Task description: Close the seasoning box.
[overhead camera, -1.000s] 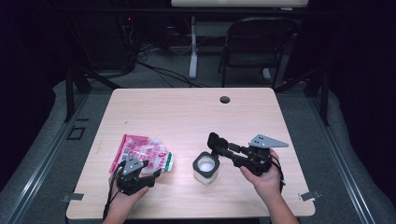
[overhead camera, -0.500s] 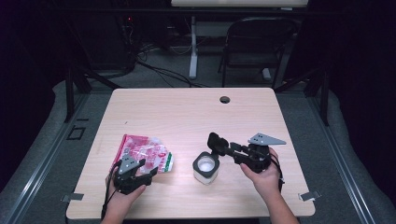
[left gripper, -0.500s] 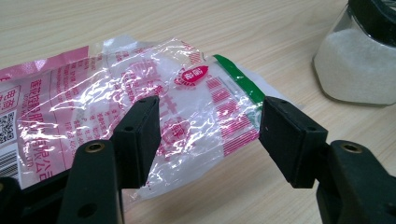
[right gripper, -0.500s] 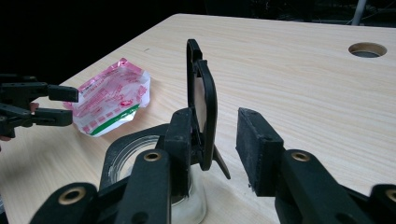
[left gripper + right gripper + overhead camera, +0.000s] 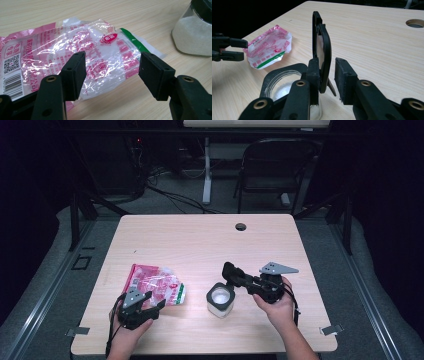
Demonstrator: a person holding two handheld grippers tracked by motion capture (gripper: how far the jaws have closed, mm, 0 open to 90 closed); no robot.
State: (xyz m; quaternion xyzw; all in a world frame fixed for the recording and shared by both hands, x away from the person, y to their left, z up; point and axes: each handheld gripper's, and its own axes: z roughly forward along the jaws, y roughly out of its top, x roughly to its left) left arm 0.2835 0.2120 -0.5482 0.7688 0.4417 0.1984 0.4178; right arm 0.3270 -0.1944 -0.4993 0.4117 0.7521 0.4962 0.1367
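A clear jar (image 5: pixel 220 299) of white grains stands near the table's front, and its black hinged lid (image 5: pixel 322 47) is flipped upright. My right gripper (image 5: pixel 330 72) has that lid between its jaws, which have just been closing. One pad lies against the lid and a gap still shows at the other. A crinkled pink and clear plastic bag (image 5: pixel 75 47) lies flat to the left of the jar (image 5: pixel 192 35). My left gripper (image 5: pixel 112 70) hovers open over the bag's near edge, its pads apart from the plastic. From the high view, the left gripper (image 5: pixel 150 302) sits at the bag's (image 5: pixel 155 285) front corner.
The wooden table (image 5: pixel 200 240) has a round cable hole (image 5: pixel 241 226) near its far edge. A dark chair (image 5: pixel 275 165) and cables stand on the floor beyond the table. The other hand's gripper (image 5: pixel 229 48) shows beside the bag (image 5: pixel 270 46) in the right gripper view.
The right gripper's jaws have narrowed around the raised lid. Both hands have stayed almost where they were.
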